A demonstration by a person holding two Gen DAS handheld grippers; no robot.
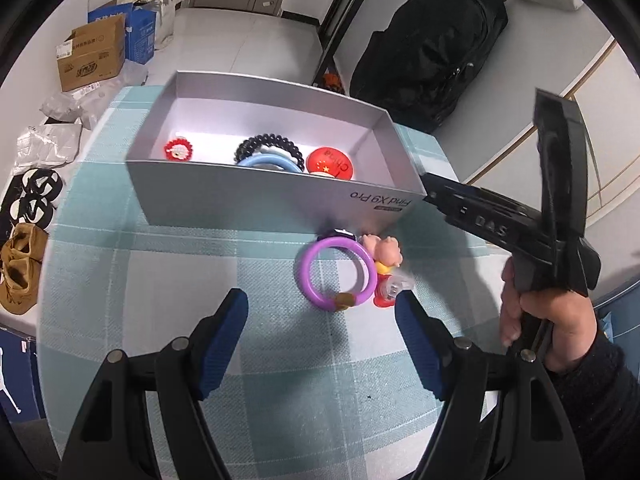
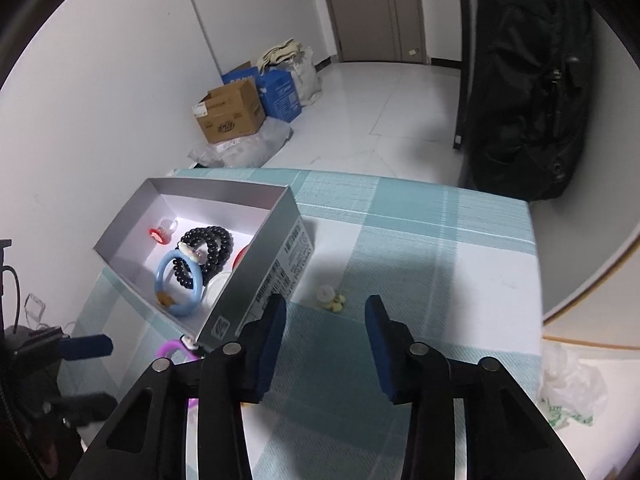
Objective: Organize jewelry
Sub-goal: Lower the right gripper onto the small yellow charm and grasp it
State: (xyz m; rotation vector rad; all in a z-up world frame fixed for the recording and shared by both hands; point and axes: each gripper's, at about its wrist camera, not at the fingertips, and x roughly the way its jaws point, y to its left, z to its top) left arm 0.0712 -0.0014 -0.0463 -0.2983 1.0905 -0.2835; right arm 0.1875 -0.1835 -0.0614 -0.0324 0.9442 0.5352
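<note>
Both hand-held grippers, left [image 1: 322, 344] and right [image 2: 326, 344], gape empty (box [image 1: 256, 196] wall half-hides blue bangle [image 1: 268, 163]).

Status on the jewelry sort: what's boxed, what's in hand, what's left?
Boxed: black bead bracelet, blue bangle, red badge and a small red charm lie in the silver box. In hand: nothing; left gripper and right gripper are open. Left: purple bangle, pink figure and yellow charm on the cloth.

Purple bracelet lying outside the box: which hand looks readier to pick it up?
Left, probably. The open left gripper faces the purple bracelet directly, while the right gripper points at bare cloth beside the silver box.
</note>
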